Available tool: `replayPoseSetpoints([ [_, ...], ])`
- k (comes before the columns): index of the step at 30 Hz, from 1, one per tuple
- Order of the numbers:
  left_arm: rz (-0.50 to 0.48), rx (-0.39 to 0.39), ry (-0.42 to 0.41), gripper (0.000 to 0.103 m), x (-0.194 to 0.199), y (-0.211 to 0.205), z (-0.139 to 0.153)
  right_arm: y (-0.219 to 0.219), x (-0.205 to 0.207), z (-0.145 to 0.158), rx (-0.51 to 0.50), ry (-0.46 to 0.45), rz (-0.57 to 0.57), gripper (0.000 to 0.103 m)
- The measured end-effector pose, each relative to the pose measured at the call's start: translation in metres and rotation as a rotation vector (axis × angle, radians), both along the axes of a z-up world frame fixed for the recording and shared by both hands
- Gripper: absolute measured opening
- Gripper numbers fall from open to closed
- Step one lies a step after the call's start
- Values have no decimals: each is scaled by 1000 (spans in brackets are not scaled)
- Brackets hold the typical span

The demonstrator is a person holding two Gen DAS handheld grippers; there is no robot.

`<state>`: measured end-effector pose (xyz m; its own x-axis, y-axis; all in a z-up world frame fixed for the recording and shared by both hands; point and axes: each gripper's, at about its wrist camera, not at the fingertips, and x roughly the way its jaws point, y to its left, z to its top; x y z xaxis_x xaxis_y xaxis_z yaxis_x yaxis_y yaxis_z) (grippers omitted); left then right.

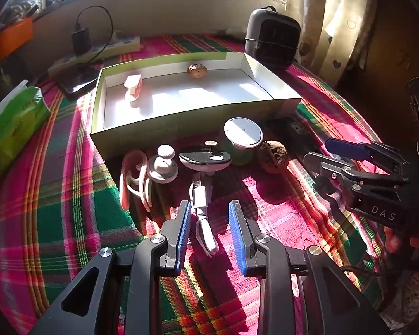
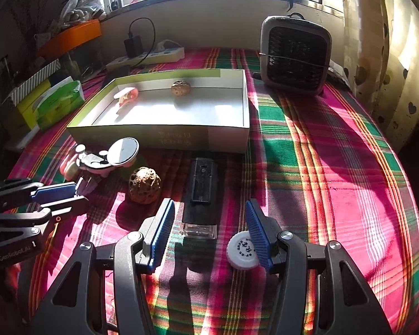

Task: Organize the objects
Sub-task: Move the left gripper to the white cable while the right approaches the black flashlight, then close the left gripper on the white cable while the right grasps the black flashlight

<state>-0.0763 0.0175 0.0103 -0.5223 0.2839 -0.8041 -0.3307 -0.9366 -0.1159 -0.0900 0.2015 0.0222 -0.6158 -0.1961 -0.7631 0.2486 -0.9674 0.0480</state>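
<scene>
Hovering agape, left gripper (image 1: 209, 217) straddles white cable (image 1: 202, 215); right gripper (image 2: 208, 223), also agape, straddles black device (image 2: 201, 195).

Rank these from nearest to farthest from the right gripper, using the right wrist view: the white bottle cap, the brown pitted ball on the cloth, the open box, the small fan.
1. White bottle cap: beside the right gripper, at its right finger.
2. Brown pitted ball: ahead, to the left.
3. Open box: beyond the ball, mid-table.
4. Small fan: far back, right.
</scene>
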Motion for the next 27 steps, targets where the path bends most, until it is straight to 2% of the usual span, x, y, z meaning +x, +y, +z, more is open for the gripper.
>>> replayPoseSetpoints([
  [16,39,-27,17,25,-4,2,0,-7,-9,-7,37,-9,-7,53],
  [21,64,-39,21,17,-4,1,0,-9,-10,-8,45,-12,1,53],
  [25,77,-32,19,13,-5,-1,0,-11,-9,-9,46,-17,9,43],
  [27,80,-33,19,12,-5,-1,-1,-11,-9,-9,46,-16,11,43],
])
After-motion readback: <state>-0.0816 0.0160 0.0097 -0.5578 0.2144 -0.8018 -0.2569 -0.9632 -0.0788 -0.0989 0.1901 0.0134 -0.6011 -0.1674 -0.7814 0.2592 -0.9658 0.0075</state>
